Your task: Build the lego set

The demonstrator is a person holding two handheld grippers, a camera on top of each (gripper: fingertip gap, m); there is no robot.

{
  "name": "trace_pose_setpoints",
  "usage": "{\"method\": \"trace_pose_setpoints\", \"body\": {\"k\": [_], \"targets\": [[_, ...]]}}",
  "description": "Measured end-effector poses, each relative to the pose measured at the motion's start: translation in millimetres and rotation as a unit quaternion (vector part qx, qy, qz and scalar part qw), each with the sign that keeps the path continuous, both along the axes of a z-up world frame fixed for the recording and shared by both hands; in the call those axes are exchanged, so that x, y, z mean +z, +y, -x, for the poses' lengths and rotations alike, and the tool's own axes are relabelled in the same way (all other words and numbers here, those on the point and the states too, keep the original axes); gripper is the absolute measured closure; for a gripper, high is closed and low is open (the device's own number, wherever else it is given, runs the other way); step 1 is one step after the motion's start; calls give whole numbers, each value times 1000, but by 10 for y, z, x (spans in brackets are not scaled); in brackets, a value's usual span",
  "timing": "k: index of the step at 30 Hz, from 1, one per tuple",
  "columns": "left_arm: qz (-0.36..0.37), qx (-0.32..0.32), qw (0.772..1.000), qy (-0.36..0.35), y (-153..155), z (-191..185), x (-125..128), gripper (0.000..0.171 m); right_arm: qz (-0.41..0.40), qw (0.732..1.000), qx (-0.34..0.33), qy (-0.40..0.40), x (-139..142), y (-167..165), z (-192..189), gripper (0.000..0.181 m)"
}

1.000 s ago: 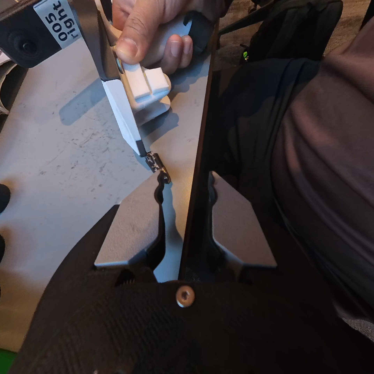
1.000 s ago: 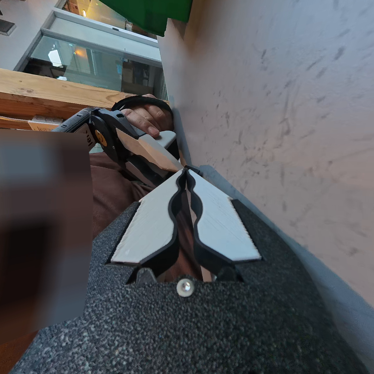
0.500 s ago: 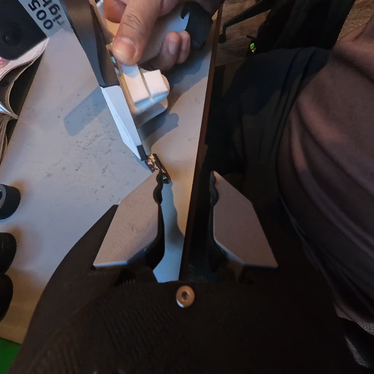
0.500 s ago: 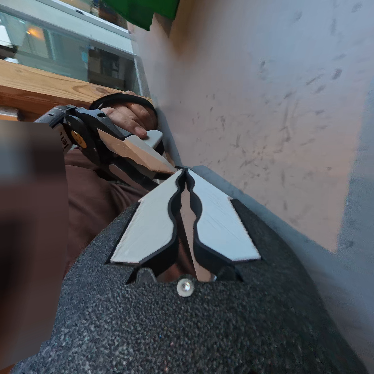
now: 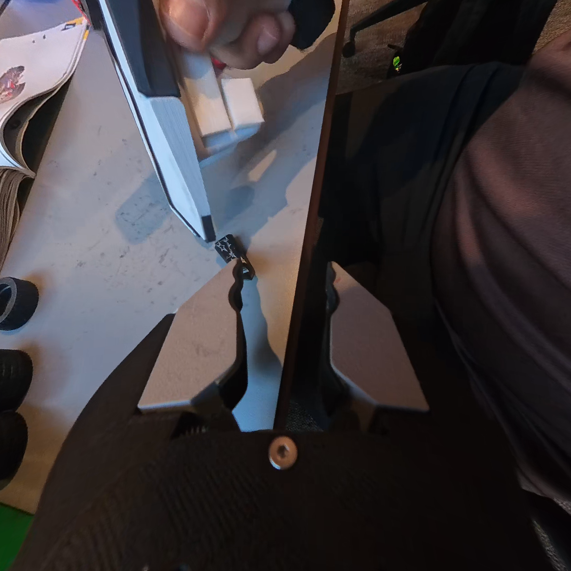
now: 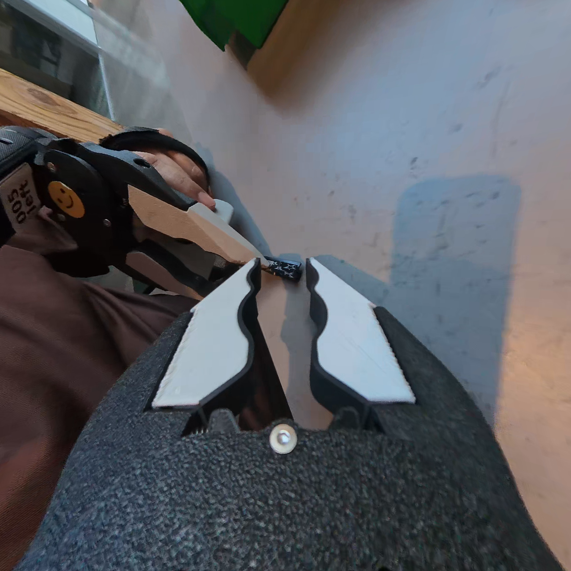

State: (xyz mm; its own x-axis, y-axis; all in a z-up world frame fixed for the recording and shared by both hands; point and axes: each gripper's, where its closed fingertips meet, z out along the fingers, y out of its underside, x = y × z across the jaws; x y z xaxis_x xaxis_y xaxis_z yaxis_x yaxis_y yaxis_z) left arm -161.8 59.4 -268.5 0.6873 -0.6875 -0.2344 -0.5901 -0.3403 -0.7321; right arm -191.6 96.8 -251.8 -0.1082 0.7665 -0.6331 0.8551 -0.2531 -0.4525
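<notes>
A small black Lego piece with white star marks [image 5: 229, 249] lies on the grey table [image 5: 92, 247] close to its near edge. In the right wrist view the piece [image 6: 285, 269] sits between the tips of my right gripper [image 6: 282, 262], which is open with the jaws apart on either side of it. My left gripper [image 5: 284, 267] is open and straddles the table edge; its left fingertip [image 5: 238, 270] touches the piece. One right gripper finger [image 5: 182, 160] reaches down to just above the piece in the left wrist view.
Black Lego tyres [image 5: 14, 304] lie at the table's left edge, and an open booklet [image 5: 34, 71] lies at the far left. The table edge [image 5: 312, 216] runs up the middle, with a person's brown-clothed body [image 5: 479, 278] beyond it. A green surface [image 6: 234, 18] lies past the table.
My right gripper was shut and is now open, with the black piece showing between its tips. The right gripper also looms larger in the left wrist view.
</notes>
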Motion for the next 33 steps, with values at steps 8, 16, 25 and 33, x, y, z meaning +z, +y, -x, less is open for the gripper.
{"method": "trace_pose_setpoints", "body": {"k": [8,16,25,33], "targets": [[-4,0,1000,0,6,-2,-3,120,4,996,-9,86,106,-87,40,181],[7,4,1000,24,-19,31,-85,124,-103,992,-16,77,-173,12,14,181],[-2,28,999,33,20,77,-86,123,-125,977,-60,164,72,68,-35,180],[-5,91,994,-56,26,-8,75,127,-108,974,-48,193,147,-23,-300,161]]}}
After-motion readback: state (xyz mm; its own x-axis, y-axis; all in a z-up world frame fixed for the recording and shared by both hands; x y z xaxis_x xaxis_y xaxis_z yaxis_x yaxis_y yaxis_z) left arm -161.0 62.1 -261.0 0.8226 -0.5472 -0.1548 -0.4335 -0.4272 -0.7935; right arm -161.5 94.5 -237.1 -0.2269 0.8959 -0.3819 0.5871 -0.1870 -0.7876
